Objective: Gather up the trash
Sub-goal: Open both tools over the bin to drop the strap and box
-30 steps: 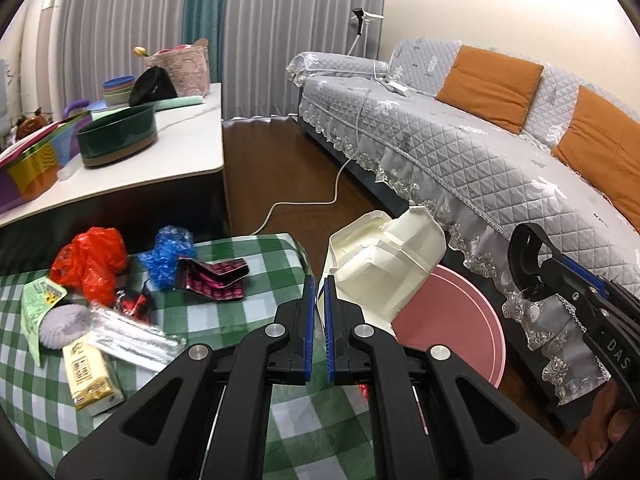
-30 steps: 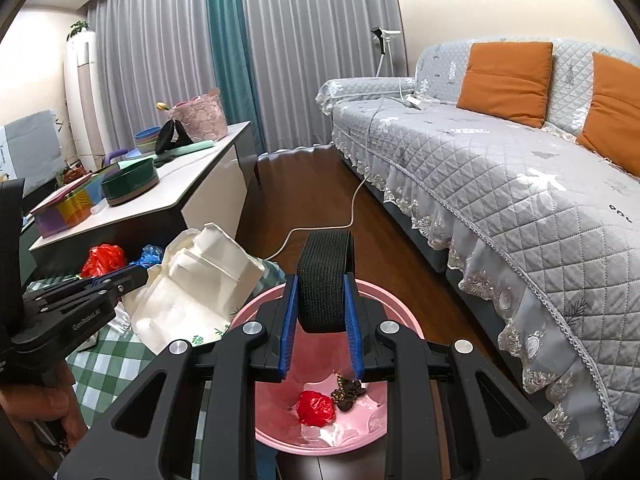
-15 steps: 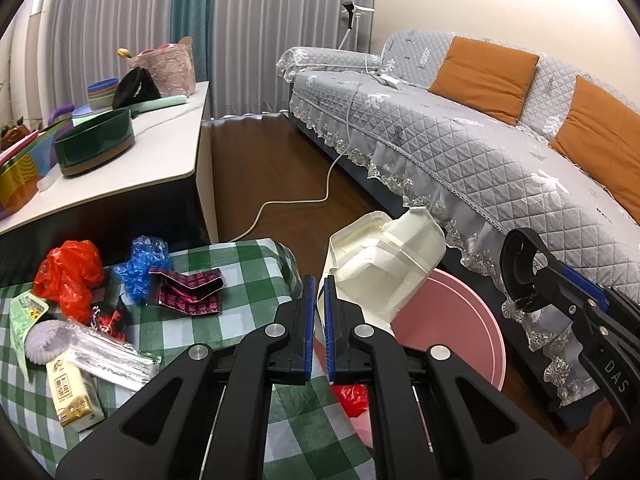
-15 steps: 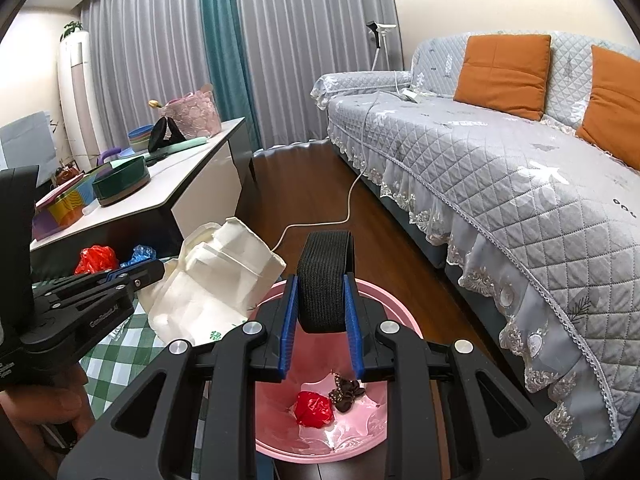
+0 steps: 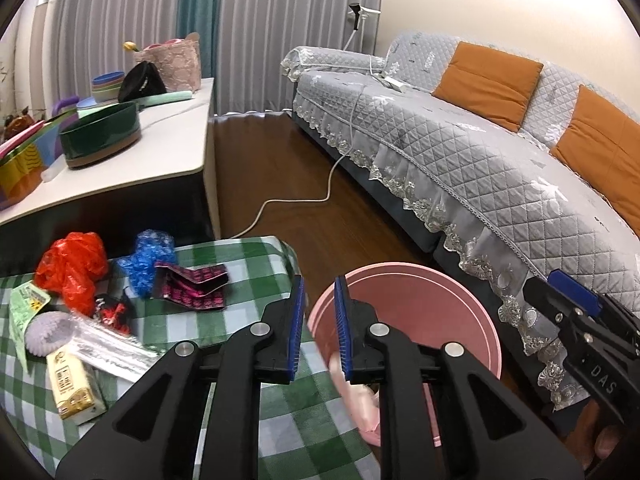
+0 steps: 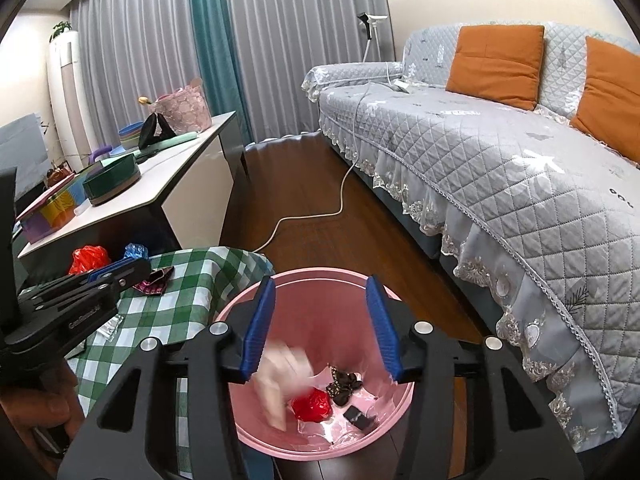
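Note:
A pink bin (image 5: 432,292) (image 6: 280,284) stands on the floor beside a green checked table (image 5: 248,264). My left gripper (image 5: 319,316) is open and empty at the bin's near rim. My right gripper (image 6: 322,324) is open and empty right above the bin. A cream carton (image 6: 276,384) shows blurred inside the bin, also in the left wrist view (image 5: 360,396). A black strap piece (image 6: 358,416), a red wad (image 6: 312,408) and dark scraps (image 6: 342,386) lie in the bin. On the table lie a red bag (image 5: 72,264), a blue wrapper (image 5: 148,256), a pink blister pack (image 5: 192,284) and a yellow box (image 5: 74,384).
A grey sofa (image 5: 480,152) with orange cushions (image 5: 488,80) runs along the right. A white sideboard (image 5: 132,152) with a green bowl (image 5: 100,136) and baskets stands at the left. A white cable (image 5: 304,200) crosses the wooden floor.
My left gripper opened and let the cream carton fall into the bin. My right gripper opened and dropped the black strap into the bin.

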`<state>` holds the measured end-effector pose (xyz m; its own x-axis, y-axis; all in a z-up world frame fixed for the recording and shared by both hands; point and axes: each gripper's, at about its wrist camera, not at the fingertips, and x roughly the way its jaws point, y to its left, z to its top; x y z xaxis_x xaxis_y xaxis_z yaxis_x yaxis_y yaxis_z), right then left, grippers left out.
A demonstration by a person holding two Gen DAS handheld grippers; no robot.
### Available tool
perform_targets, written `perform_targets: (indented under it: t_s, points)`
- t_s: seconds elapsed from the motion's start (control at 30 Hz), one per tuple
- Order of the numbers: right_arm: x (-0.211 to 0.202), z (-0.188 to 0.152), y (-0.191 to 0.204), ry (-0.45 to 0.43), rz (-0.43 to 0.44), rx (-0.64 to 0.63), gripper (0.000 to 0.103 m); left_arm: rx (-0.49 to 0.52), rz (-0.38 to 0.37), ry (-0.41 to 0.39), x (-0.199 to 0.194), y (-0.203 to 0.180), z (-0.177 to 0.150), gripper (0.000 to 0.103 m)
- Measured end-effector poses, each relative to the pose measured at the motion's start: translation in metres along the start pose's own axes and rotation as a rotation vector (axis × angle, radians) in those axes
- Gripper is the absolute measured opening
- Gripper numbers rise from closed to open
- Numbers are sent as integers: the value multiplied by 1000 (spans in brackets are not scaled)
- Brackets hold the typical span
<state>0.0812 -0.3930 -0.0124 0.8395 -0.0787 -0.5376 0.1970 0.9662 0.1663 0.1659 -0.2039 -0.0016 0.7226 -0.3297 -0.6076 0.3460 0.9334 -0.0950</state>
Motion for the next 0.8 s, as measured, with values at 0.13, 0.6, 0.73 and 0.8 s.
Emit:
perform_targets:
  t_s: [0.13,0.6,0.73,0.8]
  points:
    - [-5,3,9,-10,11,-6,48,-9,19,-5,-14,11,-1,16]
    - [-35,10,60,-54,70,-50,48,-29,94,-66,-90,69,-10,16]
    - [-45,10,71,-73,88,-47,48,-39,120,-87,-108,90,-11,16]
    - [-49,9,77,-80,96,-53,48,-49,128,-99,-115,98,-13,16]
